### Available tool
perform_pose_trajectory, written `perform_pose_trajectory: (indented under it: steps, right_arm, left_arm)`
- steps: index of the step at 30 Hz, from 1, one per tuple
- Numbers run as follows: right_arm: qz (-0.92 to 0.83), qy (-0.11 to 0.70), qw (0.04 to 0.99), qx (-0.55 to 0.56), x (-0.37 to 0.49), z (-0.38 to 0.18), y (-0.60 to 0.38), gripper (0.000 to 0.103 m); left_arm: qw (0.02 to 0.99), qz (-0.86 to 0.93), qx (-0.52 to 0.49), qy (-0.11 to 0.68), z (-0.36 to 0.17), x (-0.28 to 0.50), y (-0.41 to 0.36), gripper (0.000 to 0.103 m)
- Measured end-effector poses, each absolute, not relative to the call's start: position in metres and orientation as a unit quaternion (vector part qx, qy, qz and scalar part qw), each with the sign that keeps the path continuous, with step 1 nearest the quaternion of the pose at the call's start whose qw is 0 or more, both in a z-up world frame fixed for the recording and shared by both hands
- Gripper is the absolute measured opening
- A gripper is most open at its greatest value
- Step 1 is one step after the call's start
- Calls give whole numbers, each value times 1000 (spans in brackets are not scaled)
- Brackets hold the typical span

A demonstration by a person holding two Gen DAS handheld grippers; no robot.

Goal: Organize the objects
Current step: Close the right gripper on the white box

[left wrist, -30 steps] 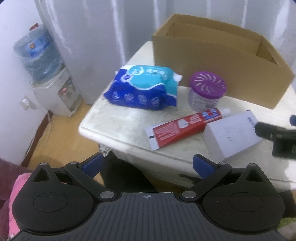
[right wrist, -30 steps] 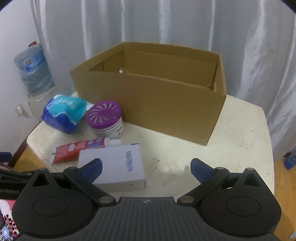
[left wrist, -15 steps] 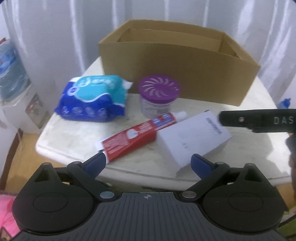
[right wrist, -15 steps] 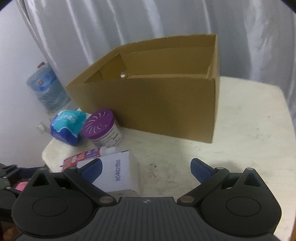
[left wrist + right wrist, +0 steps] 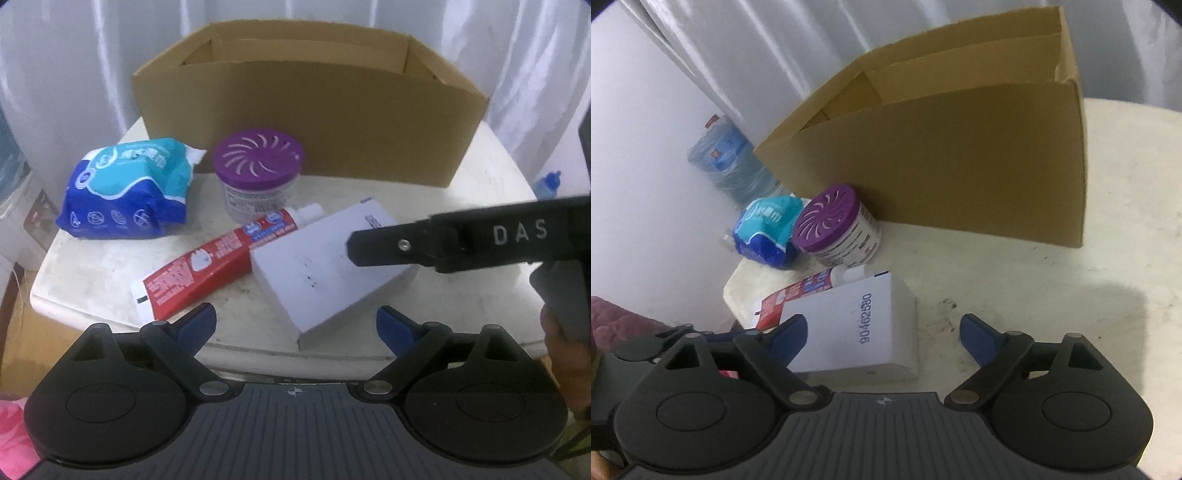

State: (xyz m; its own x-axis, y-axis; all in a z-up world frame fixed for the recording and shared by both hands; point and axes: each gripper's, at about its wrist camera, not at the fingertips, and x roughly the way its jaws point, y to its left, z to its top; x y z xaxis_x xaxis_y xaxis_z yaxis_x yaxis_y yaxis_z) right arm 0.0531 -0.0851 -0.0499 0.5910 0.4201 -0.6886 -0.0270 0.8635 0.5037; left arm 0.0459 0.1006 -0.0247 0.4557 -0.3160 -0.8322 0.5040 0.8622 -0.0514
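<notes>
Just ahead of the right gripper (image 5: 881, 334), the white box (image 5: 849, 325) is lying lengthwise away; both grippers, left gripper (image 5: 295, 326) included, are closing from wide, gripping nothing.

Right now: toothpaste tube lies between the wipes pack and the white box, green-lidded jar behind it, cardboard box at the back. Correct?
One error: the jar's lid is purple, not green, as the left wrist view shows. The toothpaste tube does lie between the wipes pack and the white box, cardboard box behind.
</notes>
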Motion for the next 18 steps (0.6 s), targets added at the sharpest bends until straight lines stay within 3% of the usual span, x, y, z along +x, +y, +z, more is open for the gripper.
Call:
perform_pose_trajectory:
  steps: [11, 18]
  right_arm:
    - [132, 438, 857, 235, 53, -52, -85, 67]
    - [135, 441, 855, 237, 47, -50, -83, 65]
  left_arm:
    - [835, -252, 118, 475, -35, 53, 87, 61]
    - [832, -261, 117, 475, -34, 49, 80, 59]
